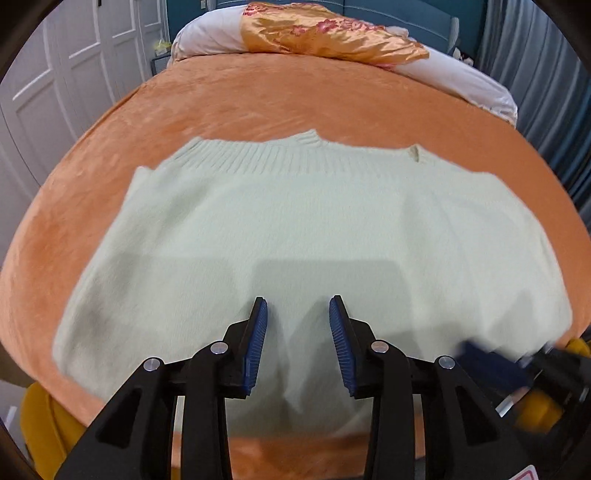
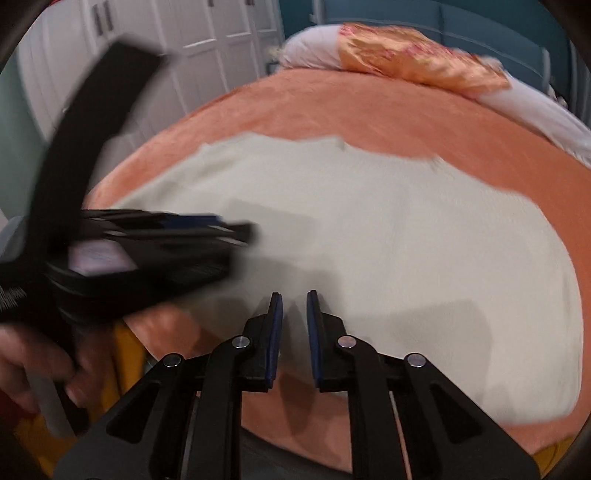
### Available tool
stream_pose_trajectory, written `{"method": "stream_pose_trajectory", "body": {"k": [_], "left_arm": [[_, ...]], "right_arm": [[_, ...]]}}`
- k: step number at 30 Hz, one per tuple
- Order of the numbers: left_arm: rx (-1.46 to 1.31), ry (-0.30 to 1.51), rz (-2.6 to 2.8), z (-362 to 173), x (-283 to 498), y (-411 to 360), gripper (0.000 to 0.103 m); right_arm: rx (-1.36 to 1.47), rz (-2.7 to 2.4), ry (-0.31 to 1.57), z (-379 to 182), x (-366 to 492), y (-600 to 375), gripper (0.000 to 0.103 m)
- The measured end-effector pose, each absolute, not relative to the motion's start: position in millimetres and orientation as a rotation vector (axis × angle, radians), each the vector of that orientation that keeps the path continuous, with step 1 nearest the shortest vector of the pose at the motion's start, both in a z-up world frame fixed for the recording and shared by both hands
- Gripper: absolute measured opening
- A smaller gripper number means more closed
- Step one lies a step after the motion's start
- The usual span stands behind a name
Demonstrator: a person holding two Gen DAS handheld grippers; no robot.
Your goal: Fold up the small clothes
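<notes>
One pale green knit sweater (image 1: 303, 236) is lying spread flat on the bed's orange plush blanket (image 1: 258, 99), its ribbed band running along the far edge and its near edge sitting close to the near side of the bed. It is the only garment laid out here.

Two hand-held grippers are hovering over it. The left hand-held gripper (image 1: 298, 314) is pointing down at the near middle of the sweater, its two blue ribbed pads (image 1: 258, 332) standing clearly apart with only bare knit showing in the gap; nothing is being pinched. The right hand-held gripper (image 2: 294, 306) is hanging over the sweater's near edge, where the knit meets the orange blanket. Its two pads are sitting much closer together, with a narrow slit between them, and nothing is caught in that slit either.

From the right wrist view, the left hand-held gripper is showing as a dark blurred shape at the left, and a person's hand (image 2: 40, 365) is wrapping around its handle. In the left wrist view the right one is appearing as a smeared blue and black shape at the lower right corner.

At the head of the bed one white pillow or rolled duvet (image 1: 207, 37) is lying across, with one shiny orange flowered cloth (image 1: 332, 33) draped over it. White panelled wardrobe doors (image 1: 74, 66) are standing to the left, and a grey curtain (image 1: 535, 74) is hanging on the right.
</notes>
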State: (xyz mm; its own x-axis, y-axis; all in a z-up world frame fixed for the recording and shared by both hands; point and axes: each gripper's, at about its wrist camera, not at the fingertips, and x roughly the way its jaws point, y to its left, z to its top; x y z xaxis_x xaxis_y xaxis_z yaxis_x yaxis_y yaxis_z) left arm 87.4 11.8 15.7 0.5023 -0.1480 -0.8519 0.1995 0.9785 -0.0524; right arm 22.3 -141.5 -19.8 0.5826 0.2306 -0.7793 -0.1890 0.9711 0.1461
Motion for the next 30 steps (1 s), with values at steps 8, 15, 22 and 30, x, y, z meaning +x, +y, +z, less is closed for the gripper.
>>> {"method": "stream_pose_trajectory", "body": {"k": [8, 15, 22, 30], "left_arm": [[0.011, 1.059, -0.172, 4, 64, 45, 0.036], [0.070, 1.025, -0.135, 1, 57, 39, 0.037], [0.067, 1.014, -0.141, -1, 57, 40, 0.037], [0.048, 1.004, -0.153, -2, 57, 44, 0.037]], "right_arm": [[0.611, 0.026, 1.023, -54, -14, -285, 0.000], [0.490, 0.057, 0.973, -29, -18, -237, 0.007], [0.422, 0.108, 0.978, -13, 4, -206, 0.007], [0.359, 0.134, 1.027, -12, 30, -171, 0.015]]}}
